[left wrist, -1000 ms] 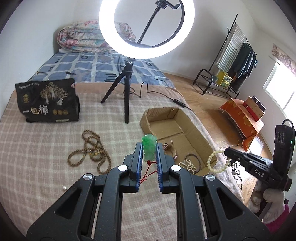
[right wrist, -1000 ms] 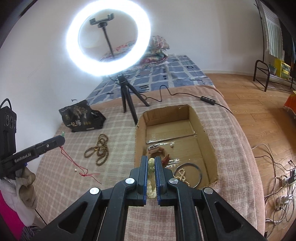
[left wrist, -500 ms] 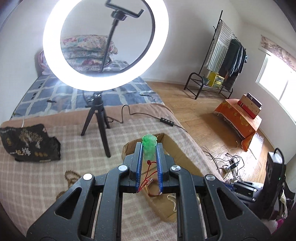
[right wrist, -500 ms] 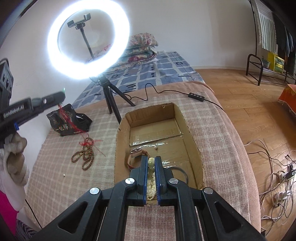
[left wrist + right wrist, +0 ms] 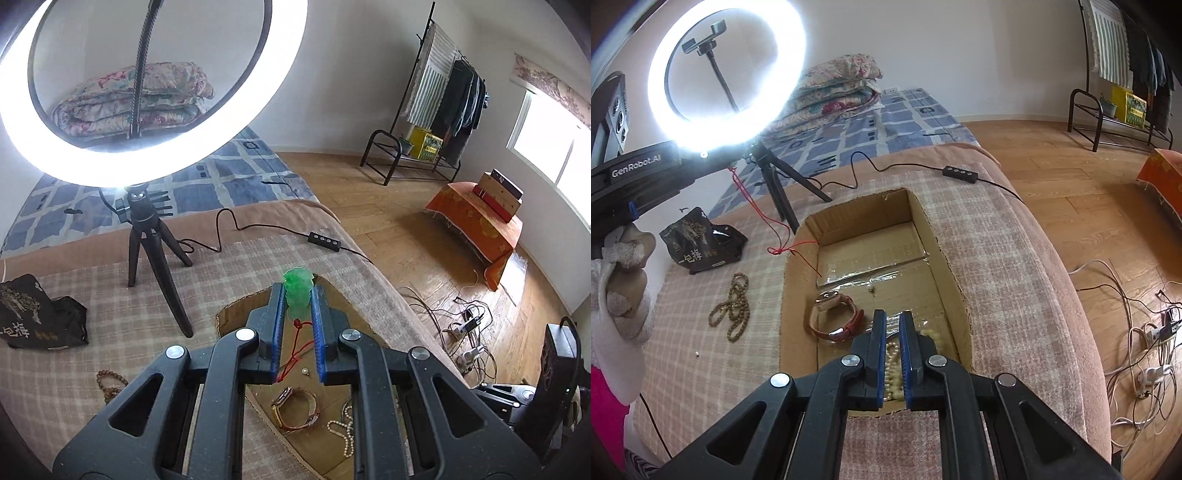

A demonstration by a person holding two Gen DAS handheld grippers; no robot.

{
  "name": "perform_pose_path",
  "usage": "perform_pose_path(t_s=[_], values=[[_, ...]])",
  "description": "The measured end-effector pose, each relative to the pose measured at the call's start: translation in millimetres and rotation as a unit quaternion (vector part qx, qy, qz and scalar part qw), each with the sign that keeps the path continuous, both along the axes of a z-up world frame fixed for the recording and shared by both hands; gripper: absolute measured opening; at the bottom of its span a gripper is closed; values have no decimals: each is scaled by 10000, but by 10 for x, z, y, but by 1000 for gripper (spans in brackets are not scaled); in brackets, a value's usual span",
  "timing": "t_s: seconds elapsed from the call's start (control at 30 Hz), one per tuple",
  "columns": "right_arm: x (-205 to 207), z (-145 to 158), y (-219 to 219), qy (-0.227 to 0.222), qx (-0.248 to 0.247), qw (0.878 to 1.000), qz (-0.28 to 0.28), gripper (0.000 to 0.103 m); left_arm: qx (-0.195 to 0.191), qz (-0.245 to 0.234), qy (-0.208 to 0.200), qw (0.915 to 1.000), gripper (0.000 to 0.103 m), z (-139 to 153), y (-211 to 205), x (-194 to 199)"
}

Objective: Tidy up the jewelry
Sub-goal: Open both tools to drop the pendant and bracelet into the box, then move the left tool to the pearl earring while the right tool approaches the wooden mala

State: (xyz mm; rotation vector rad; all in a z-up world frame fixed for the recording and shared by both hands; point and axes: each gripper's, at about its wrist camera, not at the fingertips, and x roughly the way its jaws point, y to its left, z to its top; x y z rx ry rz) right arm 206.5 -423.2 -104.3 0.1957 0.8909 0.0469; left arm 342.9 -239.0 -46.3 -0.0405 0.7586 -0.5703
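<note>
While clamped in the left gripper (image 5: 298,295), green jade pendant (image 5: 297,292) held above the cardboard box (image 5: 923,218) on the bed, red cord (image 5: 764,218) trailing down over the box's near-left wall. Right gripper (image 5: 893,325) pinching a cream bead bracelet (image 5: 892,373), low inside the box. Beside it on the box floor, a red-strapped watch (image 5: 836,317). Left of the box on the checked blanket (image 5: 997,277), brown bead necklace (image 5: 733,306), black snack bag (image 5: 701,240), ring light (image 5: 727,77).
</note>
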Motion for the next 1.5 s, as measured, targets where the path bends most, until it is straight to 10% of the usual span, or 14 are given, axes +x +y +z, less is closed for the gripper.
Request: perform_pose_path(t_s=[0.17,0.27,0.47,1.5], values=[[68,-89,-6,111,43,9999,3,7,183,-30,184,9997,13,-218,-130,127],[82,-120,23,160,24,9999,18,36,229,-1,309,9993,14,-322,-149,173],[79,-177,98,222,-226,9995,-14,67,290,80,281,9992,49,-379,-101,155],[-35,187,408,-381,-428,9982,-173,103,611,583,-386,9957,49,238,1318,-650]])
